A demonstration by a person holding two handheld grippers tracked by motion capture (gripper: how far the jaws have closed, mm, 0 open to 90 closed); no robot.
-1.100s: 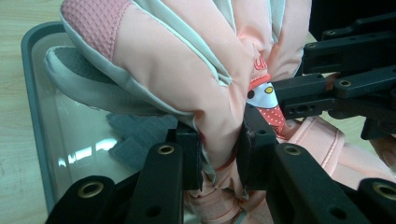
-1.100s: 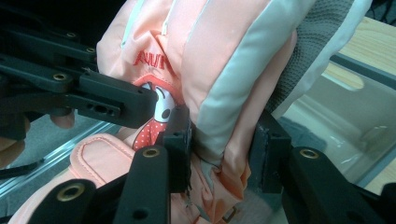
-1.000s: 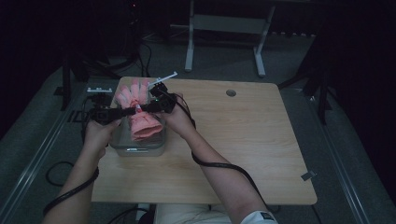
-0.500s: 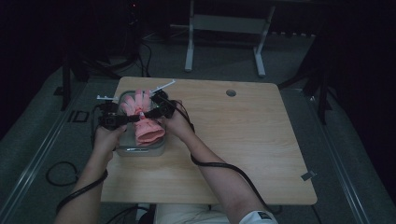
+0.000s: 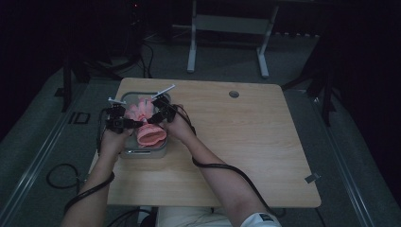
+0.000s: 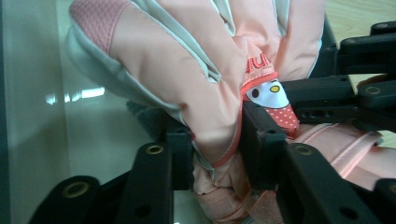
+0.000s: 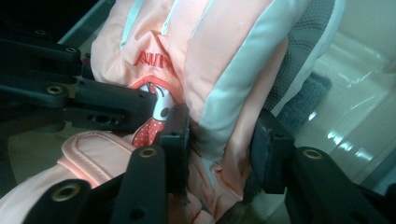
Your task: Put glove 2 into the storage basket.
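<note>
From the high view I see the pink glove (image 5: 147, 124) sitting over the clear bin (image 5: 142, 152) at about ten o'clock on the bench (image 5: 246, 156), cuff end toward me and fingers pointing away to twelve o'clock. My left claw (image 5: 135, 124) comes at it from nine o'clock and my right claw (image 5: 153, 118) from three o'clock, the two meeting at the glove's middle. In the left gripper view, the left claw (image 6: 217, 144) has its jaws set narrowly with a fold of pink and pale fabric pinched between them; the jaws have just been easing apart a little, yet the pads (image 6: 257, 140) press on the cloth. In the right gripper view, the right claw (image 7: 222, 144) stands a bit wider and clamps a thicker bunch of the glove (image 7: 210, 70), its jaws likewise having just opened slightly with the fabric between them. A small cartoon patch (image 6: 273, 100) (a white face over a red dotted strip) lies at the wrist, right beside the opposite claw's tip in each gripper view. The bin's glossy wall (image 6: 70, 102) shows just behind the glove, and a grey knit part (image 7: 303, 56) lies at the glove's far side.
</note>
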